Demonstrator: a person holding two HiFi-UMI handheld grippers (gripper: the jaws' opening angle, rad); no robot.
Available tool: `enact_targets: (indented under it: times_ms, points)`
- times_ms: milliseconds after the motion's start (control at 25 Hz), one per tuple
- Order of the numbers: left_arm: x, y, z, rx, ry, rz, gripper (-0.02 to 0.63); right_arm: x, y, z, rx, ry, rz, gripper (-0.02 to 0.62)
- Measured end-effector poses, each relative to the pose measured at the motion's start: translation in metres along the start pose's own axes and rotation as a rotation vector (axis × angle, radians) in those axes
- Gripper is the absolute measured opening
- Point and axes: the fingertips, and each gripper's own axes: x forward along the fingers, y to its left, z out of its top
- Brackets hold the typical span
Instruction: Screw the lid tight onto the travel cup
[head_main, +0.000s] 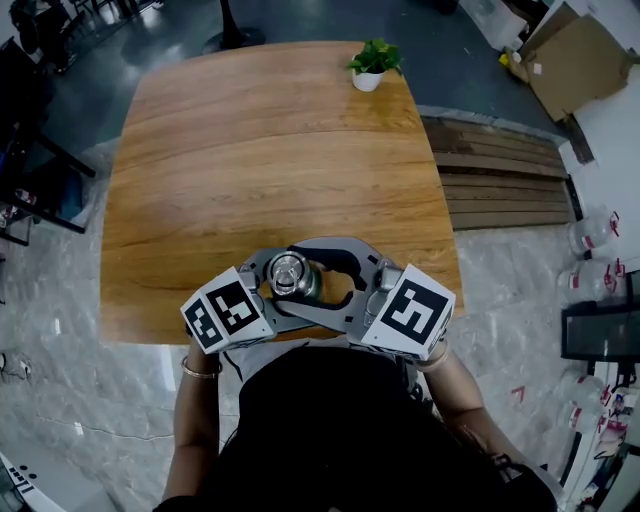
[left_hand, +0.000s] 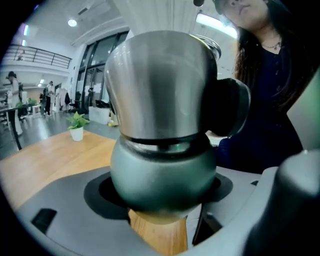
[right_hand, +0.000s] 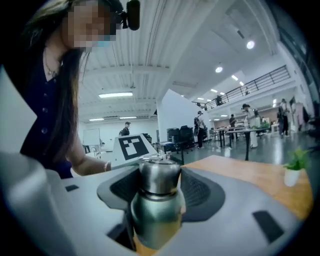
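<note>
Wooden table (head_main: 250, 150), near edge: travel cup (head_main: 290, 276) stands right in front of me, left gripper (left_hand: 160, 210) clamped round its bulgy green body, right gripper (right_hand: 157, 210) with jaws spread around the steel lid (right_hand: 159, 175), maybe just touching. Looks like rigid, slick metal with some heft, so I'd squeeze the lid's straight wall firmly; potted plant (head_main: 372, 62) is way off behind.

Left gripper (left_hand: 159, 200) clamped on travel cup (left_hand: 160, 90); right gripper (right_hand: 157, 200) jaws apart either side of it; both held close before the torso
</note>
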Motion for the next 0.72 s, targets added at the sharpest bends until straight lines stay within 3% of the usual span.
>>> enact_targets:
  times_ms: [160, 240, 360, 600, 720]
  points:
    - [-0.001, 0.024, 0.000, -0.027, 0.023, 0.148, 0.400, 0.003, -0.014, 0.000, -0.072, 0.017, -0.181, 0.262]
    - [-0.002, 0.030, -0.002, -0.023, 0.041, 0.184, 0.400, 0.004, -0.017, 0.001, -0.053, 0.000, -0.210, 0.262]
    - [-0.005, 0.026, -0.004, 0.001, 0.047, 0.151, 0.400, 0.004, -0.013, 0.004, -0.005, -0.023, -0.156, 0.264]
    - [-0.007, 0.001, -0.002, 0.057, 0.051, -0.007, 0.400, 0.000, 0.002, 0.007, 0.019, -0.018, -0.016, 0.265]
    - [-0.006, 0.000, -0.002, 0.060, 0.058, -0.021, 0.400, 0.000, 0.002, 0.005, -0.010, -0.001, -0.020, 0.262]
